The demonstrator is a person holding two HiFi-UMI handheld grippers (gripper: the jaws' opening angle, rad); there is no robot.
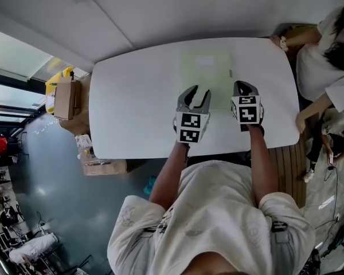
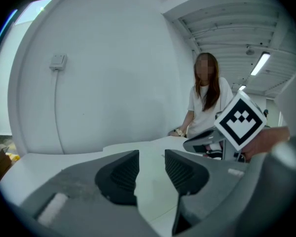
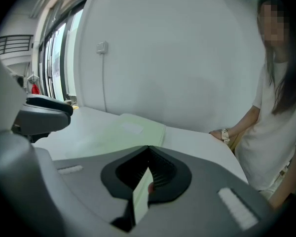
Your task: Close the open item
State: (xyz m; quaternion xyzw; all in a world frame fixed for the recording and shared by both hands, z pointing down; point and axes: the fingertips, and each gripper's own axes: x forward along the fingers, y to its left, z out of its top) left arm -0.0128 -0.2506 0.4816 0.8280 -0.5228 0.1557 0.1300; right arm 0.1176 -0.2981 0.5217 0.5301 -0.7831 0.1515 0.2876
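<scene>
At the far left of the head view, cardboard boxes (image 1: 65, 98) stand on the floor beside a white table (image 1: 132, 107). The left gripper (image 1: 198, 91) is held over the table a little right of its middle. The left gripper view shows its jaws (image 2: 151, 157) parted to a middling gap, with only bare tabletop between the ribbed pads. The pale green folder (image 1: 205, 76) lies flat on the table with no cover raised. It sits at about twelve o'clock from this gripper, whose tips overlap the folder's near left corner in the head view; whether they touch it cannot be told. The folder's long axis runs from six o'clock to twelve o'clock, straight away from the person holding the grippers. A small white label (image 1: 205, 61) sits toward its far end. The right gripper (image 1: 242, 86) is just beside the folder's near right corner, so the folder lies at about ten o'clock from it. In the right gripper view the folder (image 3: 123, 132) stretches ahead and to the left, its thicker edge on the right. That gripper's jaws (image 3: 148, 149) are closed tip to tip. A pale sliver shows in the gap behind the tips, and what it is cannot be told. At the table's far right edge stands another person in a white top (image 1: 318, 62), one hand (image 3: 219, 134) resting on the table's corner.
</scene>
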